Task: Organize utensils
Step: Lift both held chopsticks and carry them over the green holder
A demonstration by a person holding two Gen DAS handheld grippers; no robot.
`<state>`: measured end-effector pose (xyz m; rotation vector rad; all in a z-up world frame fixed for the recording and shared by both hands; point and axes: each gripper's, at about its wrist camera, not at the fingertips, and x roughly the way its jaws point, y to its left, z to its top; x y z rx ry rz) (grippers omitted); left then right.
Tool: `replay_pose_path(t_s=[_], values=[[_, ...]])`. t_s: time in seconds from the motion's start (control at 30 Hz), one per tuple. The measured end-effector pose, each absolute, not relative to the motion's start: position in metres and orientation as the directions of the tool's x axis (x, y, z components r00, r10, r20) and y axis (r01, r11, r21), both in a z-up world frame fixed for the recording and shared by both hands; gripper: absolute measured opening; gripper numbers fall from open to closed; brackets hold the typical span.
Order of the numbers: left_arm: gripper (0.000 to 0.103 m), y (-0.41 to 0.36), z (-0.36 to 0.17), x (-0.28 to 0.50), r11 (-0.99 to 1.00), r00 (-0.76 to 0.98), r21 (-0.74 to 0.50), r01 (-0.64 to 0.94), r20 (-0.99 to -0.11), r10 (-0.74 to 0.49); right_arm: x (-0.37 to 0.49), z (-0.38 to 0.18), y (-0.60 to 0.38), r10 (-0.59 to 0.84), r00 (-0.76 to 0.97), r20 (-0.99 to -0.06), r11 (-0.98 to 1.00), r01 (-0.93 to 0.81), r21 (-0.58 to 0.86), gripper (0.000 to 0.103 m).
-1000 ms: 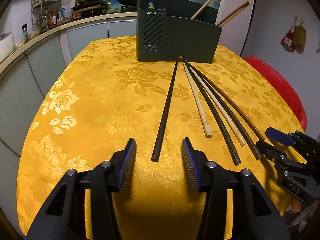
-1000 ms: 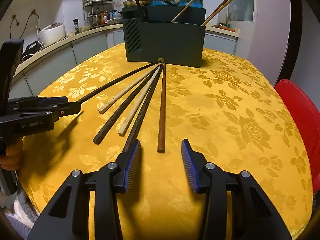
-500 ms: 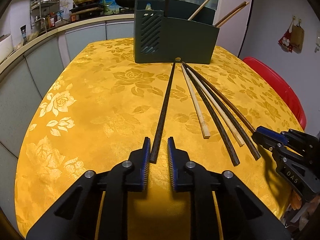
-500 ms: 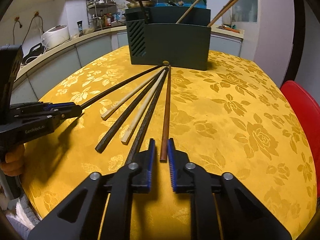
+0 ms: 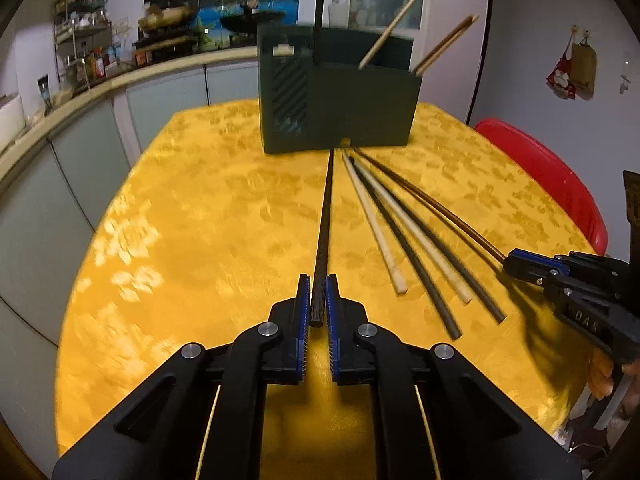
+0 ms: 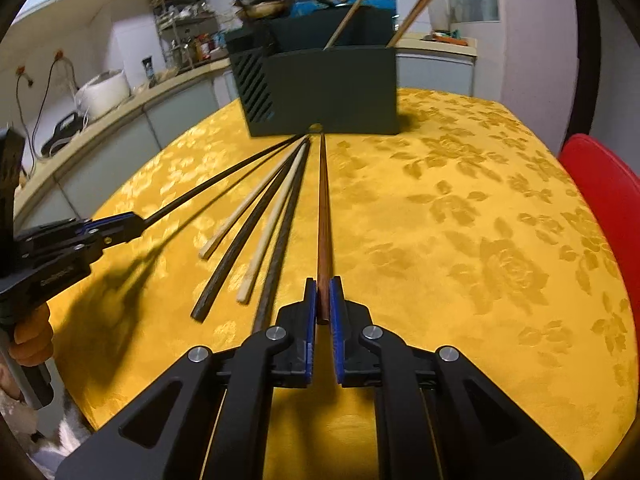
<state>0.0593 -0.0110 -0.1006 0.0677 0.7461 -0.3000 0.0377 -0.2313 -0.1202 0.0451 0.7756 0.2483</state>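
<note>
Two claws each pinch one chopstick by its near, thick end. The left claw (image 5: 318, 300) is closed on a black chopstick (image 5: 325, 216), and the right claw (image 6: 323, 300) is closed on a brown chopstick (image 6: 322, 208). Both sticks point away toward the dark green utensil holder (image 6: 332, 92). Just beside them, four more chopsticks lie fanned out on the yellow tabletop (image 6: 460, 220): two pale wooden ones (image 5: 374, 216) and two black ones (image 5: 404, 240). Their thin tips meet near the holder's front wall. Farther back, the holder already has a few chopsticks (image 6: 354, 6) standing in it. These sticks look light, stiff and smooth, so one could easily slip or swing. Held at the very end, the long tip may wobble, so a firm squeeze helps.
</note>
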Motion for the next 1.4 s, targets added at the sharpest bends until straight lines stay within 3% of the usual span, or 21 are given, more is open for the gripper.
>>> replay_pose_path(t_s=[0.6, 0.97, 1.4], values=[[0.008, -0.019, 0.019, 0.079, 0.945, 0.821, 0.056, 0.323, -0.513, -0.251, 0.051, -0.005, -0.273, 0.24, 0.831, -0.502, 0.971, -0.205, 0.126, 0.006], [0.008, -0.028, 0.061, 0.101, 0.934, 0.83, 0.054, 0.353, -0.479, -0.286, 0.069, 0.049, -0.266, 0.27, 0.872, -0.409, 0.963, -0.248, 0.106, 0.006], [0.006, -0.028, 0.082, 0.126, 0.926, 0.803, 0.014, 0.378, -0.502, -0.32, 0.105, 0.08, -0.268, 0.279, 0.855, -0.437, 0.96, -0.246, 0.132, 0.006]])
